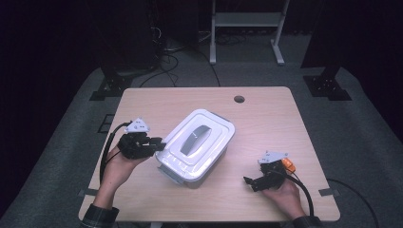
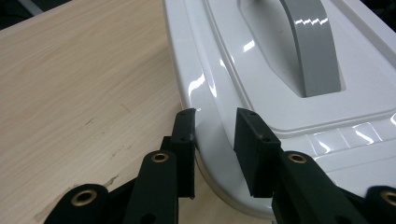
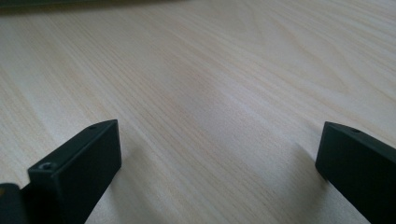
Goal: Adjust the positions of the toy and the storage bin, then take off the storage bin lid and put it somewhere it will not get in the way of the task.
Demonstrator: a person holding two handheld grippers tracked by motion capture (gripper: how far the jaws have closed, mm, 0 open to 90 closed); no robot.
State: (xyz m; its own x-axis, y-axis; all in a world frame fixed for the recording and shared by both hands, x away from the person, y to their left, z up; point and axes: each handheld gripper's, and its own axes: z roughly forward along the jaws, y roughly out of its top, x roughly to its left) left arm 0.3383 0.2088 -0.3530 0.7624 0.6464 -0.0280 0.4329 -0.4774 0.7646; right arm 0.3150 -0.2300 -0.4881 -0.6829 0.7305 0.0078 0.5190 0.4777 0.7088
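A white plastic storage box with a white lid and a grey handle sits slantwise in the middle of the wooden table. My left gripper is at the box's left corner. In the left gripper view its jaws straddle the lid's rounded rim, one jaw outside the edge and one on top, closed on it. The grey handle lies beyond. My right gripper hovers near the front right of the table, open, with bare wood between its jaws.
A round cable hole is near the table's far edge. Black stands and a white frame stand on the dark floor behind. Bare wood lies to the right of the box and along the back.
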